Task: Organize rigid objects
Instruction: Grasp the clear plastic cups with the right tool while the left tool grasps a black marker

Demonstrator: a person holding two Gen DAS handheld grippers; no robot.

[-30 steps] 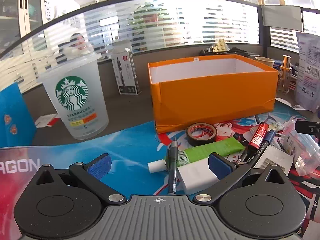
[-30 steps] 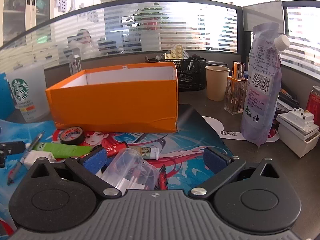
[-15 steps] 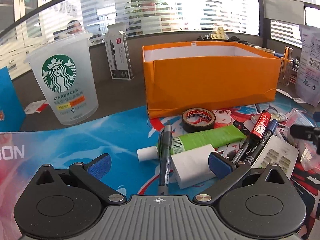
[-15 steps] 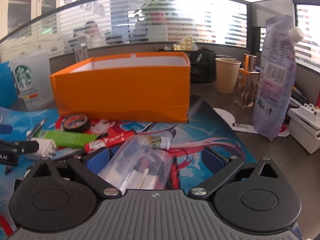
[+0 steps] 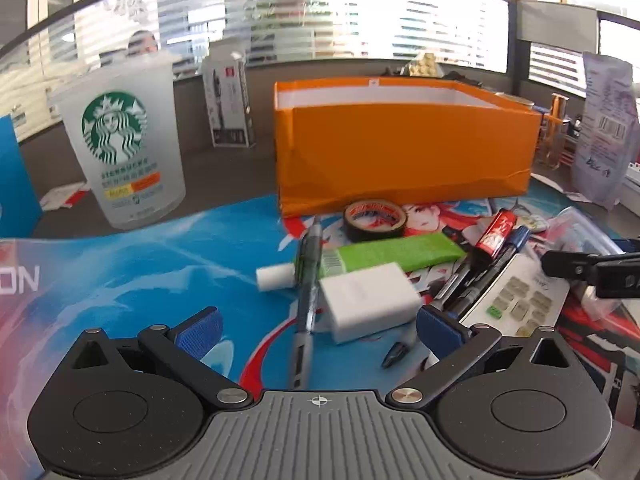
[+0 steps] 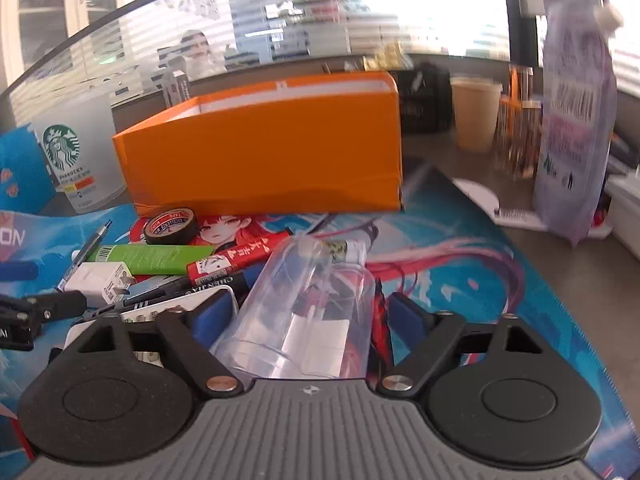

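An open orange box stands at the back of the printed mat; it also shows in the right wrist view. In front lie a black tape roll, a green tube, a grey pen, a white charger block, a red marker and a white calculator. My left gripper is open, with the pen and charger between its fingers. My right gripper stands partly closed around a clear plastic cup lying on its side, pads at its walls.
A Starbucks cup stands left of the box and a pen carton behind it. A paper cup, a perfume bottle and a purple pouch stand to the right. A blue bag is at far left.
Both grippers moved forward and lower over the clutter. The right fingers narrowed around the clear cup. The left gripper stayed open and now straddles the pen and charger.
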